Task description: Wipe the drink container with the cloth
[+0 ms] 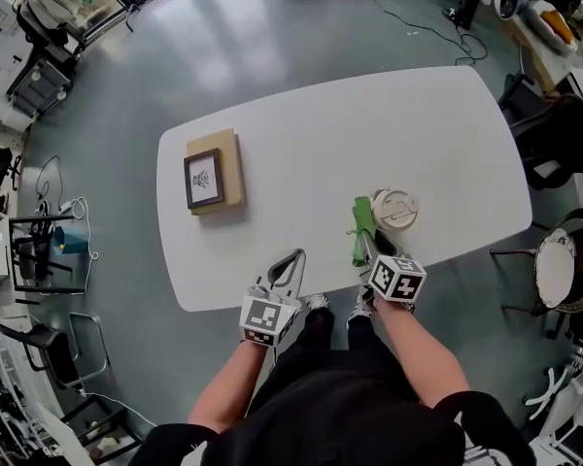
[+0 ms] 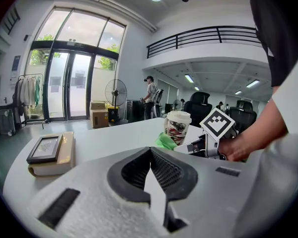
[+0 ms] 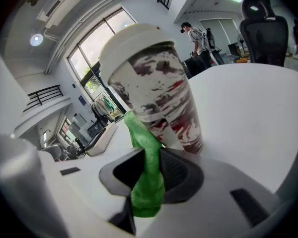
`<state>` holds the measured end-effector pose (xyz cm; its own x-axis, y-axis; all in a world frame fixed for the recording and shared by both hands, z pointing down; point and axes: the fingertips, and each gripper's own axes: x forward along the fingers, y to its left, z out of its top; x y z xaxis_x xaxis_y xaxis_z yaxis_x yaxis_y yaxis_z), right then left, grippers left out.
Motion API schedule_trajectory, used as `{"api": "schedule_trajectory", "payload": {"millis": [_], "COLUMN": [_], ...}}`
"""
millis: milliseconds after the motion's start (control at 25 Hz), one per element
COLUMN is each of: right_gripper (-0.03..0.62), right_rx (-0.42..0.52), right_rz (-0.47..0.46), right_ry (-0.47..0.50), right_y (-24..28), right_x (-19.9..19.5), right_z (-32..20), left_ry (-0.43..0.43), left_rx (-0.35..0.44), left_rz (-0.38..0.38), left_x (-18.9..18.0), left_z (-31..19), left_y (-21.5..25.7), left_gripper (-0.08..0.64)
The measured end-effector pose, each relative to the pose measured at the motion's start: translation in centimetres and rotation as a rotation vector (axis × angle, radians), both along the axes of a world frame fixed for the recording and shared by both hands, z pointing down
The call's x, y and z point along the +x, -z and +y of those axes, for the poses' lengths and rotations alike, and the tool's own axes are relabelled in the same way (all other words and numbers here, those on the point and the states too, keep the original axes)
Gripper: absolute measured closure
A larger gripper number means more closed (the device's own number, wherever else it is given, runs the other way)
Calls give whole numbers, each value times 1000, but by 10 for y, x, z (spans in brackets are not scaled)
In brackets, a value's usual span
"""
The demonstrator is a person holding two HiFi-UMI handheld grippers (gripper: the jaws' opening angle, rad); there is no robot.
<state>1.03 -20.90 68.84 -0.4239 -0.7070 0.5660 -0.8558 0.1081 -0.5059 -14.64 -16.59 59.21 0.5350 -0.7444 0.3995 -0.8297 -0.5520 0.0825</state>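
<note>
**No readable text found**

White paper cup with red and dark splotches (image 3: 159, 98): pattern only, no words or brand legible. Small dark-framed picture (image 1: 202, 178): a drawn figure, too small to read. Cube of black-and-white square markers (image 1: 398, 278): coded squares, no letters or numerals. Brown cardboard box (image 2: 99, 118): print blurred.

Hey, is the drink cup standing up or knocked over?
Upright: the drink cup stands with its base on the white table, as the right gripper view shows.

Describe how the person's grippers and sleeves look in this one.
The left gripper and right gripper are pale grey, their tongs lined with black ribbing; each carries a white cube with black square markers. The person wears a black top, forearms bare.
</note>
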Motion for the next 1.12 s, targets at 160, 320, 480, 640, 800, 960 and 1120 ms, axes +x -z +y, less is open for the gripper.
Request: {"api": "schedule_trajectory", "payload": {"millis": [160, 320, 480, 640, 800, 960, 1120], "right_gripper": [491, 492, 492, 491, 491, 488, 483], "right_rx": [-86, -133, -146, -86, 37, 236, 428], "right_rz": [-27, -24, -11, 11, 73, 234, 448], "right_ry": [-24, -34, -45, -5, 71, 199, 327], "right_y": [-26, -39, -36, -20, 5, 39, 76], "right_x": [0, -2, -4, -11, -14, -15, -12], "right_z": [-2, -4, -2, 4, 17, 31, 41], "left_ry": [18, 17, -4, -24, -53, -85, -121], "left_rx": [-3, 5, 23, 36, 52, 78, 90], "left_rz": [-8, 0, 13, 15, 21, 22, 22], "left_x": [-10, -13, -14, -15, -14, -9, 0], "left_z": [2, 3, 2, 2, 0, -1, 3], "left_y": [-2, 0, 1, 4, 11, 19, 19], "left_gripper": [546, 546, 546, 546, 546, 546, 546]}}
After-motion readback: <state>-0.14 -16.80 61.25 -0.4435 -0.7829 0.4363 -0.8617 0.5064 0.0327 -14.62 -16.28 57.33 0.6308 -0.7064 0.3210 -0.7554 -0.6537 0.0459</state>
